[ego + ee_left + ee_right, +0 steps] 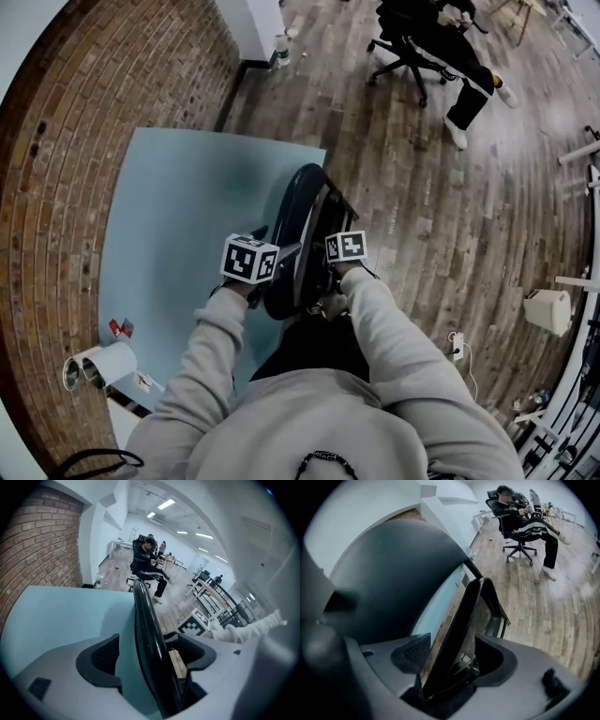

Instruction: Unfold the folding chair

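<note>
The black folding chair [302, 220] stands folded and upright at the edge of a pale blue mat [178, 225], right in front of me. My left gripper [261, 274] is at the chair's left side. In the left gripper view its jaws [150, 660] stand open with the chair's thin black rim [144, 630] running between the pads, a gap on each side. My right gripper [337, 270] is at the chair's right side. It [452, 660] is also open, with a black edge of the chair [461, 616] passing between the pads untouched. The fingertips are hidden in the head view.
A brick wall [56, 187] curves along the left of the mat. A person sits on a wheeled office chair [427, 47] farther off on the wooden floor. White rolls [98, 366] lie at the mat's near left corner; a white box [548, 309] stands to the right.
</note>
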Motion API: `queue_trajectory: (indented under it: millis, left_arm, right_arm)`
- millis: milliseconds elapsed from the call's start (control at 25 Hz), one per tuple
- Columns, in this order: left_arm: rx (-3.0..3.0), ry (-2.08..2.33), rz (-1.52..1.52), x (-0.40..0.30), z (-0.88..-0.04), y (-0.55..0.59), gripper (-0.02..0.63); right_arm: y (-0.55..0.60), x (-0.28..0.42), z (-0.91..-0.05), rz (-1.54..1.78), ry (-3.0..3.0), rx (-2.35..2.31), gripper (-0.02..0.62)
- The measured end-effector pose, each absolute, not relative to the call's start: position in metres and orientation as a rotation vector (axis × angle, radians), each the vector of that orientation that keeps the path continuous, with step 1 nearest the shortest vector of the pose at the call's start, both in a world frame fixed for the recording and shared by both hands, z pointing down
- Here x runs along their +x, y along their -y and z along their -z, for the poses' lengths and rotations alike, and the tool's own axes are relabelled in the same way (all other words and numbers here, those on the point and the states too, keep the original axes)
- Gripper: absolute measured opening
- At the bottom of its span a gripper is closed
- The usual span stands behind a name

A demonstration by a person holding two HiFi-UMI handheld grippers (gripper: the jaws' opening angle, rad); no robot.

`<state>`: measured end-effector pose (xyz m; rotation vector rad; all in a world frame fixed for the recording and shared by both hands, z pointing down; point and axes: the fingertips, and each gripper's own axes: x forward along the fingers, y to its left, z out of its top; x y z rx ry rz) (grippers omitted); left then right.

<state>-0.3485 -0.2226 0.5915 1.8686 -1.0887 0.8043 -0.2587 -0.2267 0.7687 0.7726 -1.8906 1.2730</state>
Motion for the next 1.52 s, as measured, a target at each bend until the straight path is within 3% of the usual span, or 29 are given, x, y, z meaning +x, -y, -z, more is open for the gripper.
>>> queue_trajectory:
  millis: [440,600,760,1160,1520]
  left_arm:
    - [1.825,0.861,-0.896,-0.309,-0.617,0.216,0.366]
    - [1.753,0.945,-0.944,-0.318,-0.624,0.220,0.196]
    - [1.705,0.946,-0.964,-0.331,-0.625,0.223,0.072]
    - [1.780,0.895,-1.059,-0.301,-0.617,0.215,0.100]
    - [1.776,0.905,-1.043,-0.250,-0.621,0.200,0.098]
  right_arm:
    - [0.226,-0.288,-0.851,-1.272,1.717,0.777,0.281]
    - [0.227,-0.294,-0.860,-1.230,1.691,0.803,0.224]
    - [0.228,-0.292,-0.858,-1.225,1.685,0.821,0.207]
    - [0.218,-0.244,-0.846,-1.261,1.742,0.818,0.169]
    - [0.200,-0.113,-0.844,-1.455,1.882,0.597,0.156]
